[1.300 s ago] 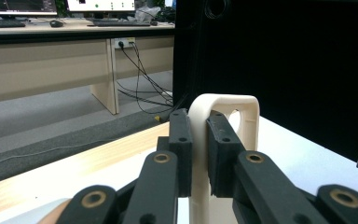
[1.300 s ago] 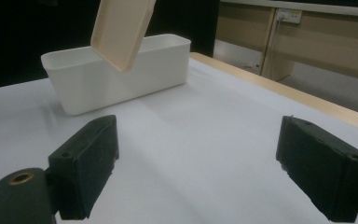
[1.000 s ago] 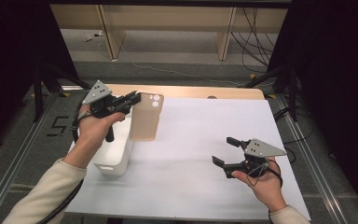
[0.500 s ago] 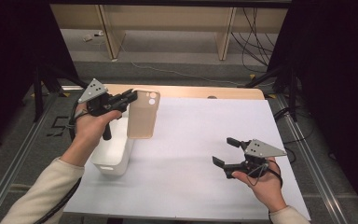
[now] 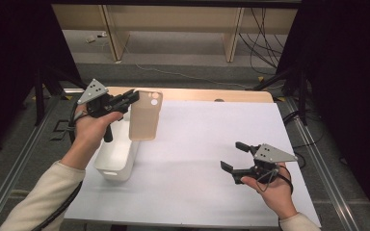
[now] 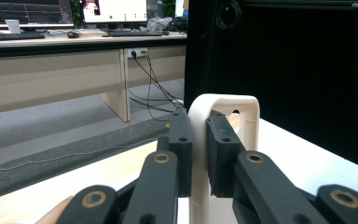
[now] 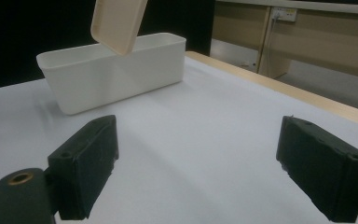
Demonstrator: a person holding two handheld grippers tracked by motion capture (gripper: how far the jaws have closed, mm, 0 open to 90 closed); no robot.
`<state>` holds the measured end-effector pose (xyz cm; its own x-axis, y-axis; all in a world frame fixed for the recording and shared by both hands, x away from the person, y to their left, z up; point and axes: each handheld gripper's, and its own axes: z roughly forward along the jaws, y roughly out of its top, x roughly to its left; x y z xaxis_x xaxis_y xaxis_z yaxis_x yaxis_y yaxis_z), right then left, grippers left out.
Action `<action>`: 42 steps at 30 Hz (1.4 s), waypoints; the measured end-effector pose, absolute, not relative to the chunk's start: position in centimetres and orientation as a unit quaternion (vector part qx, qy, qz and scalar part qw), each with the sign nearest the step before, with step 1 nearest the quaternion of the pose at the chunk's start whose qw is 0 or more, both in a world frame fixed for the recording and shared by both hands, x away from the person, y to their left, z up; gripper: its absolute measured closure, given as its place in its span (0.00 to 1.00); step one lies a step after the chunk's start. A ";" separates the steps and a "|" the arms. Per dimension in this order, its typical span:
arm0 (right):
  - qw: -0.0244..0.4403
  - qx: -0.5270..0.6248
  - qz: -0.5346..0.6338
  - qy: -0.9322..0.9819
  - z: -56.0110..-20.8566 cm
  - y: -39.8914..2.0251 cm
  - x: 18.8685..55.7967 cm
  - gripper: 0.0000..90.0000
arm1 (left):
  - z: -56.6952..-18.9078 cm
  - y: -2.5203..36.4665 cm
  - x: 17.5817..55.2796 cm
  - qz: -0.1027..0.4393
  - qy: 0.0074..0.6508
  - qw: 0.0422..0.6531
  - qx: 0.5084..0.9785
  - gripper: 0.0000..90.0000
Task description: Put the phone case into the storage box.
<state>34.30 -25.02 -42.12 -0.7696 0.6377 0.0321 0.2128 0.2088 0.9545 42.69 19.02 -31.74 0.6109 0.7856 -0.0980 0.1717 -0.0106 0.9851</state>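
Beige and kind of matte, the phone case [image 5: 145, 116] had no brand or writing on it that I could read, just a soft-looking shell with rounded corners and two small round cutouts up in one top corner where the camera holes go. It hung in the air, upright with a slight tilt, pinched by its top edge in the left tool [image 5: 132, 97], whose jaws were closed narrow on the case's thin wall; in the left gripper view the rim of the case [image 6: 223, 116] stood right between the two black pads, with a rounded cutout visible past them. Its lower end sat just above the far end of a plain white bin [image 5: 116, 156], a rectangular open tub resting on the left side of the white worktop [image 5: 202, 159]. From the right gripper view the bottom corner of the case [image 7: 118, 23] hovered over the bin [image 7: 112, 70], not touching it as far as I could tell. No labels on the bin either. The right tool [image 5: 236, 156] was held low over the right part of the worktop, well apart from the case, with its jaws spread wide and nothing between them. A light wood edge showed along the worktop's far side, and the monitors way back in the room were too blurry to read.
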 end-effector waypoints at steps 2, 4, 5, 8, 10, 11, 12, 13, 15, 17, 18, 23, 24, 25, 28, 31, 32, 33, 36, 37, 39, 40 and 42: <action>0.191 0.280 0.562 0.754 -42.1 -25.0 34.3 0.16 | -31.7 19.1 42.7 0.256 0.361 0.604 0.663 0.91; 0.191 0.280 0.563 0.754 -42.1 -25.0 34.3 0.16 | -31.6 19.2 42.7 0.257 0.361 0.604 0.662 0.91; 0.190 0.281 0.563 0.754 -42.1 -25.0 34.3 0.16 | -31.5 19.3 42.7 0.257 0.361 0.604 0.662 0.91; 0.192 0.280 0.562 0.754 -42.2 -25.0 34.3 0.16 | -31.5 19.5 42.8 0.259 0.363 0.605 0.660 0.91; 0.196 0.280 0.566 0.750 -42.2 -24.9 34.4 0.16 | -31.5 19.6 42.9 0.260 0.363 0.605 0.659 0.91; 0.192 0.278 0.566 0.752 -42.2 -25.0 34.4 0.16 | -31.4 19.7 42.9 0.261 0.364 0.604 0.659 0.91; 0.194 0.279 0.566 0.751 -42.2 -24.9 34.4 0.16 | -31.5 19.8 42.9 0.261 0.364 0.605 0.658 0.91; 0.193 0.278 0.566 0.752 -42.2 -25.0 34.4 0.16 | -31.4 19.9 43.0 0.262 0.364 0.604 0.659 0.91; 0.200 0.270 0.569 0.751 -42.3 -25.0 34.5 0.16 | -31.5 20.0 43.0 0.263 0.365 0.604 0.657 0.91; 0.198 0.270 0.568 0.752 -42.3 -25.0 34.5 0.16 | -31.5 20.1 43.1 0.264 0.367 0.604 0.657 0.91; 0.197 0.270 0.568 0.752 -42.3 -25.0 34.5 0.16 | -31.5 20.2 43.1 0.264 0.367 0.604 0.657 0.91; 0.199 0.271 0.569 0.751 -42.3 -25.0 34.5 0.16 | -31.6 20.6 43.2 0.264 0.373 0.603 0.654 0.91; 0.199 0.270 0.572 0.748 -42.4 -24.9 34.6 0.16 | -31.6 20.7 43.2 0.264 0.375 0.603 0.652 0.91; 0.201 0.269 0.573 0.747 -42.4 -24.9 34.6 0.16 | -31.5 20.8 43.2 0.265 0.374 0.603 0.653 0.91; 0.200 0.272 0.563 0.754 -42.3 -25.0 34.4 0.16 | -31.5 21.0 43.3 0.266 0.376 0.603 0.651 0.91; 0.201 0.276 0.555 0.759 -42.2 -25.1 34.4 0.16 | -31.4 21.2 43.4 0.268 0.377 0.604 0.649 0.91; 0.200 0.276 0.555 0.759 -42.2 -25.1 34.4 0.16 | -31.4 21.3 43.4 0.269 0.377 0.604 0.649 0.91; 0.200 0.270 0.572 0.749 -42.4 -24.9 34.5 0.16 | -31.4 21.3 43.4 0.269 0.377 0.603 0.649 0.91; 0.200 0.276 0.555 0.759 -42.3 -25.1 34.3 0.16 | -31.4 21.4 43.5 0.270 0.376 0.603 0.650 0.91; 0.201 0.272 0.566 0.752 -42.4 -24.9 34.5 0.16 | -31.5 21.5 43.5 0.269 0.378 0.603 0.648 0.91; 0.201 0.273 0.567 0.751 -42.4 -24.9 34.5 0.16 | -31.5 21.6 43.7 0.270 0.380 0.602 0.648 0.91; 0.201 0.273 0.567 0.751 -42.4 -24.9 34.5 0.16 | -31.5 21.6 43.7 0.270 0.381 0.602 0.647 0.91; 0.201 0.273 0.567 0.751 -42.4 -24.9 34.5 0.16 | -31.6 21.8 43.8 0.270 0.382 0.602 0.647 0.91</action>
<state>34.47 -24.94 -42.42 -0.7704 0.6375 0.0072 0.1816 0.2086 0.9610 43.78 21.76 -31.55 0.5616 0.8199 -0.1113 0.1694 0.0178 0.9854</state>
